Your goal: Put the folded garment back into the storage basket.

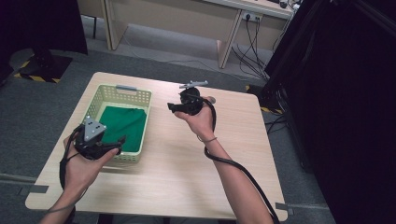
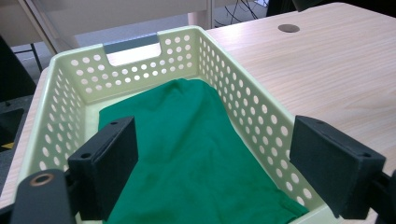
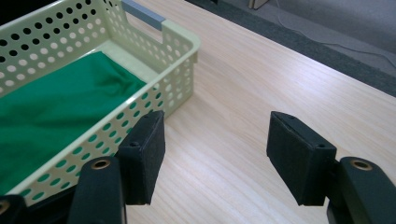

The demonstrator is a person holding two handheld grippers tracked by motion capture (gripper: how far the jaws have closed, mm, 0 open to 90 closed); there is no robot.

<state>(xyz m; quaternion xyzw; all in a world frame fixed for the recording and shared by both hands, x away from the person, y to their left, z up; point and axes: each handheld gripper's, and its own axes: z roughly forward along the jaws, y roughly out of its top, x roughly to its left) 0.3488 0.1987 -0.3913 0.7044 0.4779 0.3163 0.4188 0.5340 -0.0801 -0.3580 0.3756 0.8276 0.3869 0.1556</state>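
Green cloth lying flat inside the pale basket at the table's left side. Left gripper hovering over the basket's near end, jaws apart and empty, probably lined up to reach for the cloth. Right gripper held above bare wood beside the basket, jaws apart, nothing between them.

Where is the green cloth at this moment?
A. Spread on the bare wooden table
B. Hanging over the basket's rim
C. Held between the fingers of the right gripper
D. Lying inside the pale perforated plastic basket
D: the green cloth lies flat on the bottom of the pale perforated plastic basket, untouched by either gripper.
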